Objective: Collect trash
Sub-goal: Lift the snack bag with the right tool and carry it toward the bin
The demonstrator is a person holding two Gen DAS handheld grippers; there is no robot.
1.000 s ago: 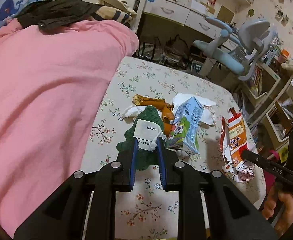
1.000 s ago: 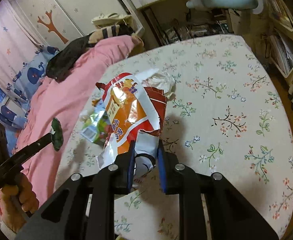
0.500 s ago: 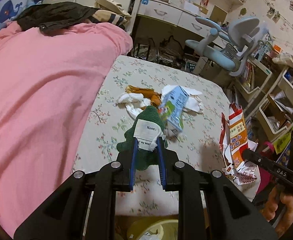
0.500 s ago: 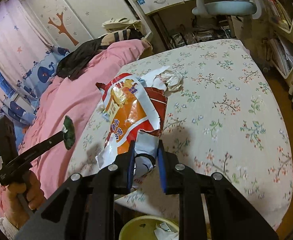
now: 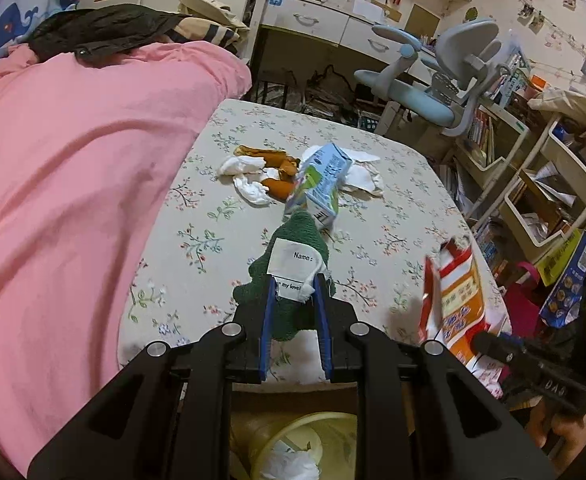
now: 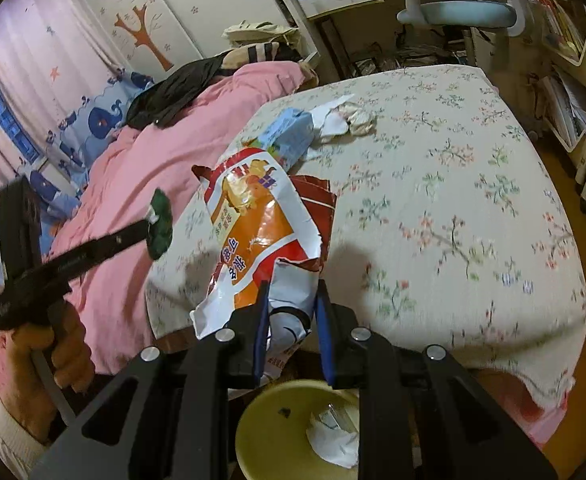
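Note:
My left gripper [image 5: 293, 284] is shut on a dark green knitted cloth [image 5: 293, 240] with a white name label, held above the bed's near edge. My right gripper [image 6: 291, 292] is shut on an orange and red snack bag [image 6: 253, 216], also seen in the left wrist view [image 5: 459, 300]. A yellow trash bin [image 6: 277, 432] with white paper in it stands below both grippers, and it shows in the left wrist view [image 5: 289, 444]. On the floral bed sheet [image 5: 393, 184] lie a blue milk carton [image 5: 321, 184], orange peel [image 5: 277, 172] and white tissues [image 5: 249, 192].
A pink quilt [image 5: 73, 180] covers the bed's left side. A blue desk chair [image 5: 433, 88], desk drawers [image 5: 325, 24] and cluttered shelves [image 5: 541, 184] stand beyond and to the right of the bed.
Both grippers have pulled back from the trash pile toward the bed's near edge, still holding the cloth and the bag. The yellow bin has come into view below them.

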